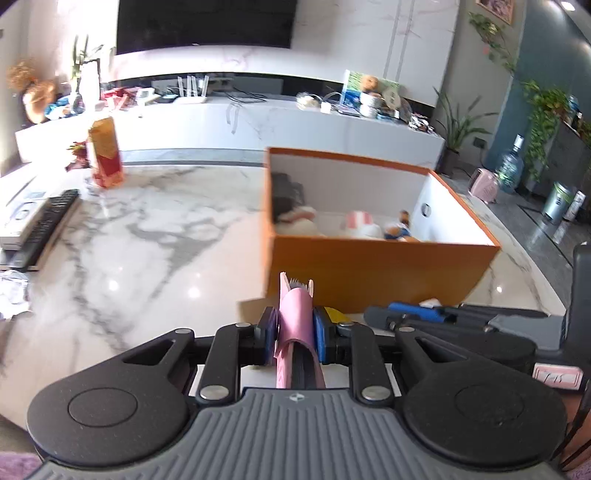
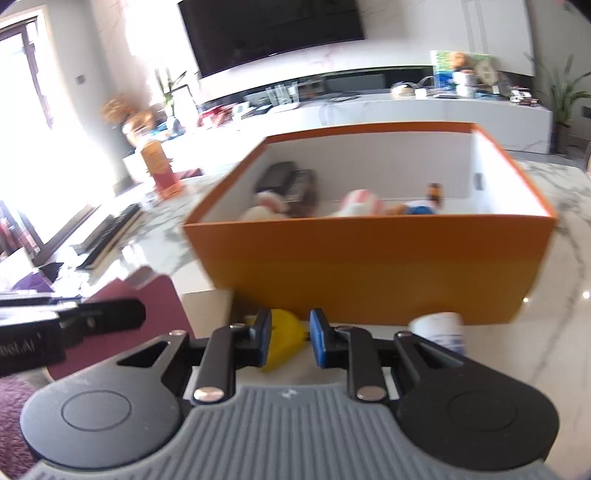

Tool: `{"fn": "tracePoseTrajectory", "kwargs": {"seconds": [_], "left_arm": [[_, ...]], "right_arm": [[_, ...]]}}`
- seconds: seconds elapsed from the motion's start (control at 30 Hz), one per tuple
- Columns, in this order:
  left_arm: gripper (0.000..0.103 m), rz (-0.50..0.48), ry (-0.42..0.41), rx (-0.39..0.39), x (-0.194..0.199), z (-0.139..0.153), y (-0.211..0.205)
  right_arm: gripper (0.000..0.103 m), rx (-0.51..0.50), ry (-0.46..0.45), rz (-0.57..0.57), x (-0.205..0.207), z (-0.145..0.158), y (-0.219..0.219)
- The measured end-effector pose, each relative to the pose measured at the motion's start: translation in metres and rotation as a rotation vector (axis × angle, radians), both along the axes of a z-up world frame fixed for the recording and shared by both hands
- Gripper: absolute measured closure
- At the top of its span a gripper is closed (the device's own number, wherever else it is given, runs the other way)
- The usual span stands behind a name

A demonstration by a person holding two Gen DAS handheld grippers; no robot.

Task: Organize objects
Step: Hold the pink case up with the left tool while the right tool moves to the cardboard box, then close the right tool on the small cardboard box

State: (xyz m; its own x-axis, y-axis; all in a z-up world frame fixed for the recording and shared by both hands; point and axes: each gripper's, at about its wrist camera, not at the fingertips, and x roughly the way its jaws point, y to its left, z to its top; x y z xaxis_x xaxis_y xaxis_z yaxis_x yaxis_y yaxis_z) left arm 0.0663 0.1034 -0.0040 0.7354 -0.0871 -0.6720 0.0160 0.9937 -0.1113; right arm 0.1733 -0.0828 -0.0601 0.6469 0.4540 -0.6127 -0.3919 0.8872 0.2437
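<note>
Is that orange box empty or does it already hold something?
Not empty. The orange box is open-topped, and small toys and a dark object lie on its white bottom.

Home liv. rm: wall TV [image 1: 207, 22], marble console [image 1: 258, 122].

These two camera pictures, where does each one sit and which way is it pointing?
Left wrist view: sits on the left tool, looks along its fingers, shut on a pink wallet, toward the orange box; the right tool shows too.
Right wrist view: sits on the right tool, open by a yellow object, facing the same box.
Both share the box, its toys and the marble table.
</note>
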Motion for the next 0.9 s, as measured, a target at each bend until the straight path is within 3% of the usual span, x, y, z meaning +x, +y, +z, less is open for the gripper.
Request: {"fn": "tracePoseTrajectory", "kwargs": {"seconds": [0.1,0.23,0.57,0.7,0.9], "left_arm": [[0.078,0.071,0.013,0.002,0.008,-0.001,0.019],[0.079,0.115,0.041,-0.073,0.022,-0.016,0.039],[0.079,0.120,0.077,-0.051,0.035,-0.041,0.043],[0.079,0.135,0.090,-0.058,0.041,-0.047,0.051],[0.079,0.064,0.110,-0.042,0.039,-0.051,0.039]], "right_arm": [[0.073,0.015,0.034,0.067,0.004,-0.001,0.026],[0.073,0.023,0.077,0.084,0.017,-0.008,0.048],[0.071,0.112,0.263,0.054,0.048,-0.037,0.056],[0.065,0.178,0.311,0.045,0.052,-0.045,0.057],[0.069,0.186,0.349,0.062,0.037,-0.045,0.053]]}}
